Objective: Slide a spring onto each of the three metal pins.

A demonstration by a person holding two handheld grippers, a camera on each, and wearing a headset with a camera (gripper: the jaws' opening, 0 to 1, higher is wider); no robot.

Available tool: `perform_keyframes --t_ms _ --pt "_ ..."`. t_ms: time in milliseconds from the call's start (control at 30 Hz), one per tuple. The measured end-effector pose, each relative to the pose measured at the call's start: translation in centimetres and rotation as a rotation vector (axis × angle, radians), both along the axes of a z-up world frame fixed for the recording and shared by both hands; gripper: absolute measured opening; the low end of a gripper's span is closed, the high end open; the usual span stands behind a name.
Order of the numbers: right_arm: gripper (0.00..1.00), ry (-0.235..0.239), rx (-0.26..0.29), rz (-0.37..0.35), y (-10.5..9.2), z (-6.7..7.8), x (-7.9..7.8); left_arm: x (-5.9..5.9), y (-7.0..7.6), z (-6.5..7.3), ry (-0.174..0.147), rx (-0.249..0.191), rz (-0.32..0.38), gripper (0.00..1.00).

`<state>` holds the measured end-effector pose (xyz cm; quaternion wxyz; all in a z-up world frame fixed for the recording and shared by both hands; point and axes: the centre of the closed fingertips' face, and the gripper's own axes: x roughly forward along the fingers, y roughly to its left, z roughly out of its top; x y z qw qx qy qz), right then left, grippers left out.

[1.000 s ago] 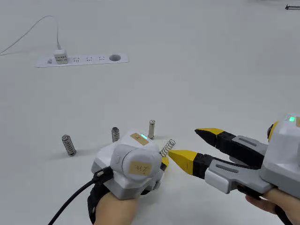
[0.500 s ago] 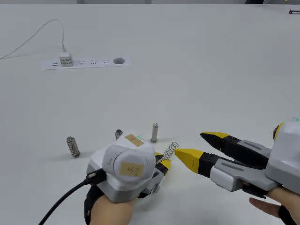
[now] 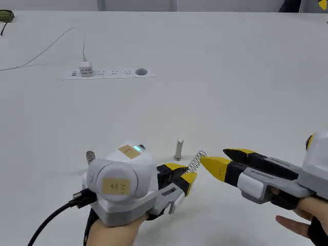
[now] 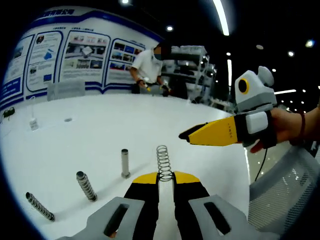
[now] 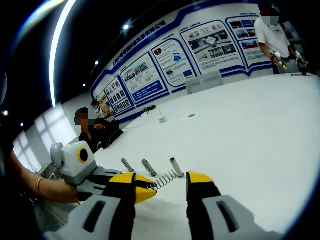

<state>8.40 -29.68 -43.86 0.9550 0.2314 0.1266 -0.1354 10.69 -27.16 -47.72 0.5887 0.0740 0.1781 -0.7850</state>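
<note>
Spring (image 3: 197, 161) pinched in your left gripper (image 3: 183, 172) may flick loose if your wide-open right gripper (image 3: 215, 156), at its 3 o'clock, bumps it.

The left claw (image 3: 184, 173) has swung its spring (image 3: 196, 162) toward the right claw (image 3: 214, 156).

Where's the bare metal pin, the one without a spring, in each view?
Head view: pin, lower centre, just left of the spring.
Left gripper view: pin, lower centre-left, left of the spring.
Right gripper view: pin, lower centre, by the spring's far end.
Shared landmark: the spring in the left gripper.
</note>
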Motion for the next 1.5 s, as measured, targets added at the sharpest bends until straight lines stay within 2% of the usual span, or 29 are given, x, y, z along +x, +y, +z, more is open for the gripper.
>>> perform_keyframes --t_ms 167,233,267,367,500,567,633,933,1133,1333,1467,1500 --pt "0.33 -0.023 0.047 -0.003 0.3 0.1 0.3 -0.2 0.5 1.1 0.008 -0.042 -0.014 0.09" --pt "0.32 -0.024 0.068 -0.004 0.5 0.0 0.4 -0.4 0.7 1.7 0.053 -0.07 -0.021 0.09" --pt "0.31 -0.028 0.072 -0.004 0.6 0.0 0.5 -0.4 0.8 1.8 0.061 -0.074 -0.023 0.09" --pt "0.3 -0.052 0.116 0.001 1.2 0.1 0.7 -0.4 1.3 2.1 0.054 -0.084 -0.031 0.09" --pt "0.28 -0.08 0.163 -0.005 1.5 0.3 0.9 -0.5 1.6 2.5 0.063 -0.099 -0.042 0.09" --pt "0.27 -0.117 0.196 -0.02 1.5 0.6 0.9 -0.7 1.7 2.8 0.072 -0.113 -0.048 0.09" --pt "0.25 -0.15 0.261 -0.033 1.5 0.7 1.0 -0.9 1.8 3.2 0.074 -0.127 -0.053 0.09" --pt "0.19 -0.182 0.324 -0.023 1.9 1.1 1.2 -1.2 2.1 4.1 0.086 -0.16 -0.069 0.09" --pt "0.14 -0.233 0.401 -0.02 2.2 1.5 1.3 -1.4 2.4 4.5 0.091 -0.173 -0.083 0.09" --pt "0.12 -0.261 0.424 0.006 2.7 2.0 1.6 -1.3 2.7 4.7 0.085 -0.172 -0.09 0.1" --pt "0.12 -0.251 0.393 0.035 3.3 2.3 1.9 -1.2 2.9 4.7 0.096 -0.159 -0.082 0.1" --pt "0.11 -0.249 0.386 0.039 3.3 2.3 2.0 -1.1 3.0 4.8 0.086 -0.159 -0.078 0.1"
